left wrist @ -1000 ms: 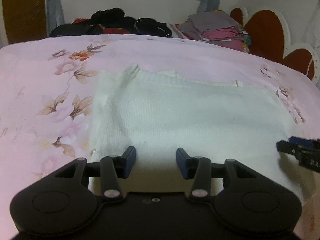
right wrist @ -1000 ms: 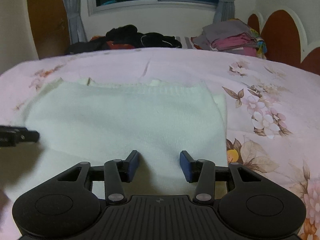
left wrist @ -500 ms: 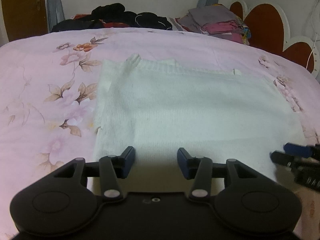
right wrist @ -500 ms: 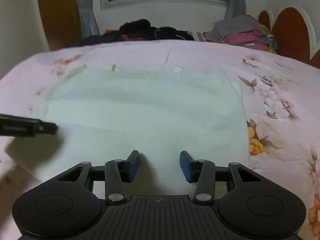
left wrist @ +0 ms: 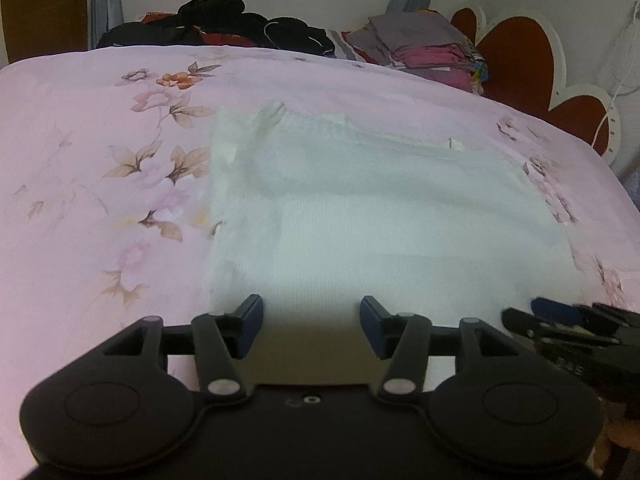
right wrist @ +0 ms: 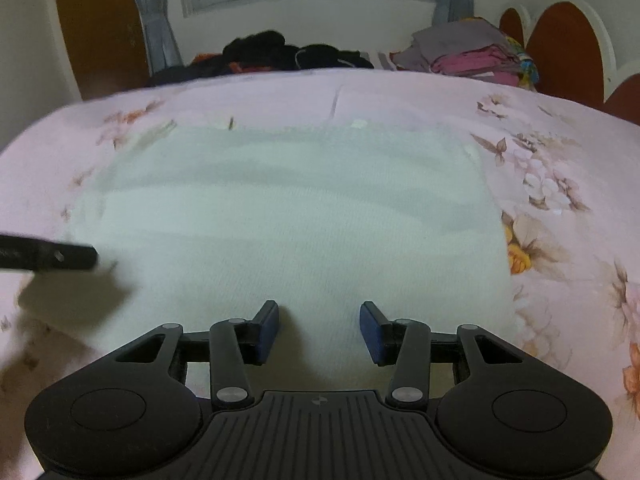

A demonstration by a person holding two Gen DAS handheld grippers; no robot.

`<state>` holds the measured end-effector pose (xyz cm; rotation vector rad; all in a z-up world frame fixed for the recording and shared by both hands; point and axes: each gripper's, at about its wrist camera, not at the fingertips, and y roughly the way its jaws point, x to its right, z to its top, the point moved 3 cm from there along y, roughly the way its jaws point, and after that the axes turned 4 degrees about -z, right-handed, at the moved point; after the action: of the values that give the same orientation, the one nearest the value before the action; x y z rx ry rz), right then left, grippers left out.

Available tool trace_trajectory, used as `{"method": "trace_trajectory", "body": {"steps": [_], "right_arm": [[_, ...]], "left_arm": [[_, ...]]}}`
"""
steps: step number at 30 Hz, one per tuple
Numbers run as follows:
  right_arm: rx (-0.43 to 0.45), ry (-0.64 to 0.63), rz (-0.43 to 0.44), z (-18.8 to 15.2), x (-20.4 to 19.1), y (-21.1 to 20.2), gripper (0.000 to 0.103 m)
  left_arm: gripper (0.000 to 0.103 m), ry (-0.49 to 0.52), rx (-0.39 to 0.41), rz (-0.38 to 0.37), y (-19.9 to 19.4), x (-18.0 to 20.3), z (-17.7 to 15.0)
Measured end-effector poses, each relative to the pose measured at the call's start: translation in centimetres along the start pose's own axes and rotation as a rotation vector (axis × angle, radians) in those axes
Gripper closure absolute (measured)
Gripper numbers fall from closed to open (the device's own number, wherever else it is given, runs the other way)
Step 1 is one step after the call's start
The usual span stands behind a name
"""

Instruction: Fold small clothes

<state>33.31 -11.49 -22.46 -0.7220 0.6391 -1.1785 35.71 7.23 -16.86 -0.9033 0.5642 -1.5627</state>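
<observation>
A white knitted garment lies flat on the pink flowered bedspread. My left gripper hovers over the garment's near left part; its jaws are opening and nothing is between them. My right gripper stands open over the garment's near right part, holding nothing. The right gripper's tip shows at the right edge of the left wrist view. A finger of the left gripper enters the right wrist view from the left.
Dark clothes are heaped at the bed's far side. A folded stack of grey and pink clothes sits beside them. A brown and white headboard rises on the right.
Both grippers have drawn back toward the near edge, so more of the garment and bedspread shows. The left jaws stand a little wider apart.
</observation>
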Motion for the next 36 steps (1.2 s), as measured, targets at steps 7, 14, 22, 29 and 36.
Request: {"method": "trace_trajectory", "body": {"steps": [7, 14, 22, 29, 36], "right_arm": [[-0.008, 0.001, -0.029, -0.3, -0.5, -0.1, 0.058], [-0.019, 0.019, -0.03, -0.6, -0.6, -0.6, 0.058], [-0.025, 0.014, -0.008, -0.3, -0.5, -1.0, 0.058], [-0.005, -0.013, 0.059, 0.1, -0.4, -1.7, 0.058], [0.018, 0.003, 0.109, 0.5, 0.5, -2.3, 0.058]], "left_arm": [[0.049, 0.077, -0.017, 0.021, 0.1, 0.0, -2.0], [0.041, 0.001, -0.024, -0.011, -1.3, -0.6, -2.0], [0.037, -0.099, -0.017, 0.001, -2.9, -1.6, -2.2], [0.037, -0.267, -0.052, -0.013, -4.0, -2.8, -4.7], [0.037, -0.481, -0.025, -0.143, -2.8, -2.8, -6.6]]}}
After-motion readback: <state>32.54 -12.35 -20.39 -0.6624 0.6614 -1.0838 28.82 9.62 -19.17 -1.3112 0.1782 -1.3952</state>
